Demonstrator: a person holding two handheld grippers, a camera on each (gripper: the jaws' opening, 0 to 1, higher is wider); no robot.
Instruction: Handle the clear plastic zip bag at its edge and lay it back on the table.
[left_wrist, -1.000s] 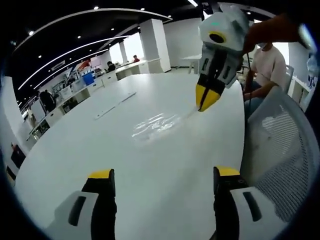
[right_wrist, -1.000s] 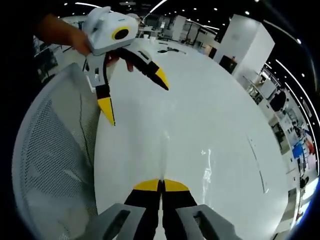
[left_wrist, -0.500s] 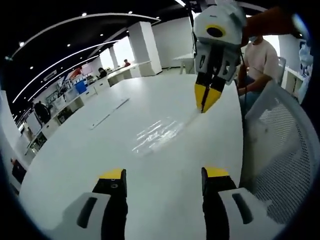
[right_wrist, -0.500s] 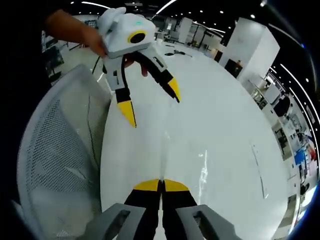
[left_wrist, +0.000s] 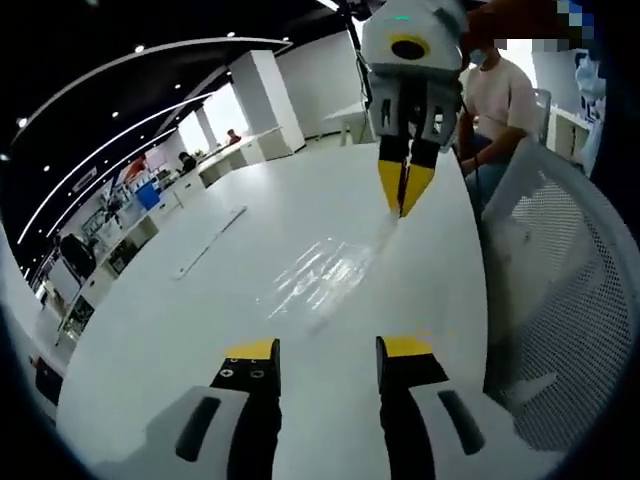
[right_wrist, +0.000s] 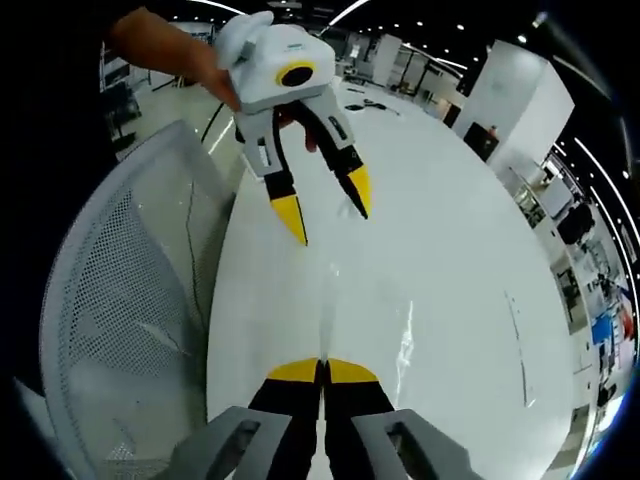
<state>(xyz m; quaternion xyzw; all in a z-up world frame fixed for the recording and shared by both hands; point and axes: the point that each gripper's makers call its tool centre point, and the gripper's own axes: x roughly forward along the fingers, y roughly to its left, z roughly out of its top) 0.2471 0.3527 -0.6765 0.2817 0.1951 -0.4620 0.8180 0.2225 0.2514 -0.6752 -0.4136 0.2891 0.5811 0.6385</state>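
- Since the earlier frames the left gripper (right_wrist: 325, 222) has narrowed its jaws: a second ago they were spread wide, now the yellow tips stand only a moderate gap apart, with nothing between them. In the right gripper view it has also drawn nearer to the bag's edge.
- The white table (left_wrist: 200, 300) is the largest thing in view (a long, glossy top running off toward the far side of an open office), with the bag near its chair-side edge.
- A white mesh chair (left_wrist: 560, 300) stands against that edge of the table; in the right gripper view it lies to the left of the table top.
- A person in a light shirt (left_wrist: 500, 95) sits beyond the table's end.
- The clear plastic zip bag (left_wrist: 320, 275) lies mostly flat on the table, seen by its glints; one corner is lifted to the right gripper's tips.
- The right gripper (left_wrist: 403, 195) points down at the table, its yellow jaws pressed together on the bag's edge (in its own view the tips meet with no gap, a thin clear edge running up from them).
- A thin pale strip (left_wrist: 210, 240) lies further along the table, well apart from the bag.
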